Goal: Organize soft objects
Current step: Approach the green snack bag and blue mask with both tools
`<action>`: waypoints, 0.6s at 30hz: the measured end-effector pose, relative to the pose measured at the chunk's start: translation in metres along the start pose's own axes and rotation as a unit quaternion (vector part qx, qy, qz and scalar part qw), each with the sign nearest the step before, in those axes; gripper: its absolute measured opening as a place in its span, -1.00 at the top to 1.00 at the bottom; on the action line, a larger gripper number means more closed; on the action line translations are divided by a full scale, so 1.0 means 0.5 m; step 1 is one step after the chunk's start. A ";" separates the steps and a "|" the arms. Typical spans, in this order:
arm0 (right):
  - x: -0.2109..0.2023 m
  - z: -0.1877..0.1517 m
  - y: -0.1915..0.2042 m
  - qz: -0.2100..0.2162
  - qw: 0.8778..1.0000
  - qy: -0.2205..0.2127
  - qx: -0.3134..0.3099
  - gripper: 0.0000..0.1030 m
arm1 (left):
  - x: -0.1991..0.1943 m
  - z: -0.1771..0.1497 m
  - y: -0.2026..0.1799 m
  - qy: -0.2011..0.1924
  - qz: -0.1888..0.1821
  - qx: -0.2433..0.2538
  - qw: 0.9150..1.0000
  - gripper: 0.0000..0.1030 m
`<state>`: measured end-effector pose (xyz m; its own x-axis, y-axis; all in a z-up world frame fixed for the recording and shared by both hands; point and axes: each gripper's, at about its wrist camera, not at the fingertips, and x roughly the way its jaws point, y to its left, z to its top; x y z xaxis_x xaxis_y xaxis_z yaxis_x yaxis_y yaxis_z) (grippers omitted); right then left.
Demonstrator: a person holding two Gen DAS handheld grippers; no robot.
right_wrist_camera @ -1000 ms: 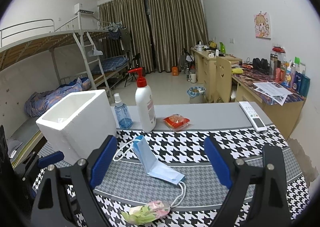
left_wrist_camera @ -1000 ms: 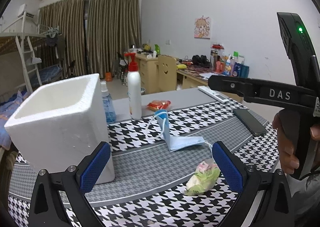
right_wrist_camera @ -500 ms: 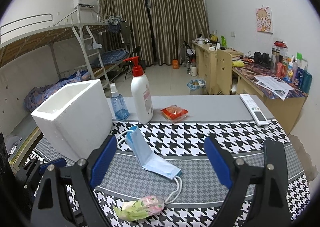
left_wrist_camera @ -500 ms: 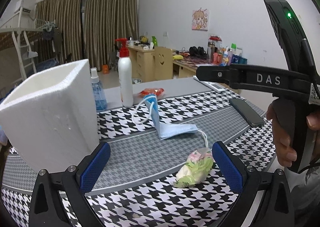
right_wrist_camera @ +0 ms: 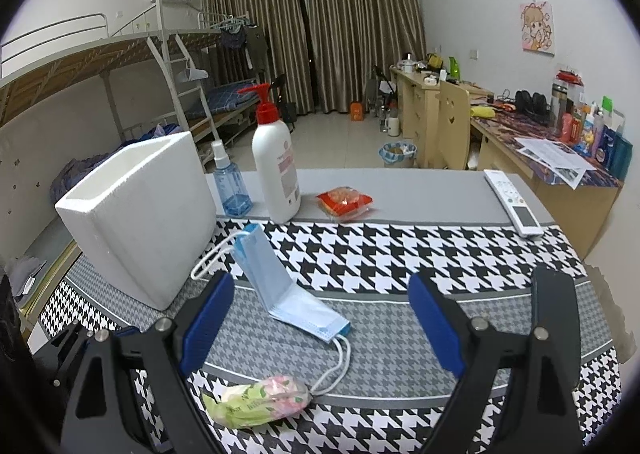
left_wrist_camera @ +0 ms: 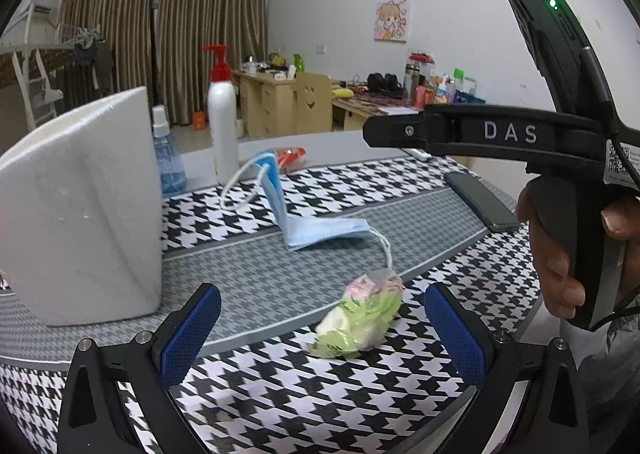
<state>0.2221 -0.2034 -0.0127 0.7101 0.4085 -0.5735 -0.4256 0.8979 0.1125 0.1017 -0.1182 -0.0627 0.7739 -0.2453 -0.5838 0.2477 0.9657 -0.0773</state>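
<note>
Foam box (right_wrist_camera: 136,214): white expanded polystyrene, matt, faintly pitted.
Face mask (right_wrist_camera: 286,290): pale blue pleated non-woven cloth, white cord loops.
Tissue packet (left_wrist_camera: 362,318): thin printed plastic film, crinkled, slightly shiny.
Tablecloth (right_wrist_camera: 400,254): houndstooth woven cloth, matt.
Pump bottle (right_wrist_camera: 276,170): smooth white plastic, glossy red pump.
Spray bottle (right_wrist_camera: 230,186): clear blue-tinted plastic.
Snack packet (right_wrist_camera: 344,202): glossy red film.
Remote control (right_wrist_camera: 512,206): smooth white plastic.
Phone (left_wrist_camera: 482,200): glossy dark face.
Left gripper (left_wrist_camera: 320,328): matt black plastic, blue textured pads, metal screws.
Right gripper (right_wrist_camera: 320,320): same finish.
</note>
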 end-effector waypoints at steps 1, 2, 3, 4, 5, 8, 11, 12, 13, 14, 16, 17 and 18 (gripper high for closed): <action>0.003 -0.002 -0.003 0.001 1.000 0.003 -0.001 -0.78 | 0.005 -0.001 -0.003 0.004 -0.002 -0.001 1.000 -0.98; 0.005 -0.004 -0.005 0.002 1.000 0.005 -0.003 -0.78 | 0.009 -0.003 -0.005 0.008 -0.005 -0.001 1.000 -0.98; 0.008 -0.005 -0.005 0.004 1.000 0.008 -0.004 -0.78 | 0.015 -0.004 -0.007 0.012 -0.008 -0.002 1.000 -0.98; 0.012 -0.006 -0.008 0.007 1.000 0.012 -0.006 -0.78 | 0.020 -0.005 -0.008 0.016 -0.010 -0.003 1.000 -0.98; 0.018 -0.009 -0.011 0.010 1.000 0.019 -0.006 -0.78 | 0.026 -0.007 -0.009 0.021 -0.014 -0.005 1.000 -0.98; 0.027 -0.012 -0.017 0.015 0.999 0.030 -0.007 -0.78 | 0.042 -0.013 -0.012 0.031 -0.018 -0.006 0.999 -0.94; 0.036 -0.013 -0.022 0.017 0.999 0.037 -0.009 -0.78 | 0.053 -0.016 -0.016 0.042 -0.025 -0.005 0.999 -0.85; 0.039 -0.013 -0.024 0.018 0.999 0.039 -0.009 -0.78 | 0.058 -0.016 -0.016 0.046 -0.025 -0.006 0.999 -0.84; 0.042 -0.013 -0.025 0.020 0.999 0.041 -0.008 -0.78 | 0.063 -0.018 -0.015 0.050 -0.024 -0.008 0.998 -0.84; 0.045 -0.014 -0.028 0.022 0.999 0.044 -0.008 -0.78 | 0.067 -0.019 -0.014 0.055 -0.025 -0.010 0.998 -0.81; 0.052 -0.015 -0.032 0.025 0.998 0.053 -0.006 -0.78 | 0.076 -0.019 -0.015 0.063 -0.027 -0.009 0.998 -0.71; 0.055 -0.016 -0.033 0.025 0.998 0.055 -0.006 -0.78 | 0.078 -0.019 -0.016 0.066 -0.028 -0.008 0.997 -0.66; 0.058 -0.016 -0.033 0.025 0.998 0.057 -0.006 -0.78 | 0.081 -0.020 -0.018 0.069 -0.029 -0.006 0.997 -0.63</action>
<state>0.2451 -0.2075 -0.0377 0.6196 0.4315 -0.6557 -0.4671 0.8740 0.1338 0.1250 -0.1358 -0.0935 0.6706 -0.2884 -0.6835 0.2834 0.9511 -0.1233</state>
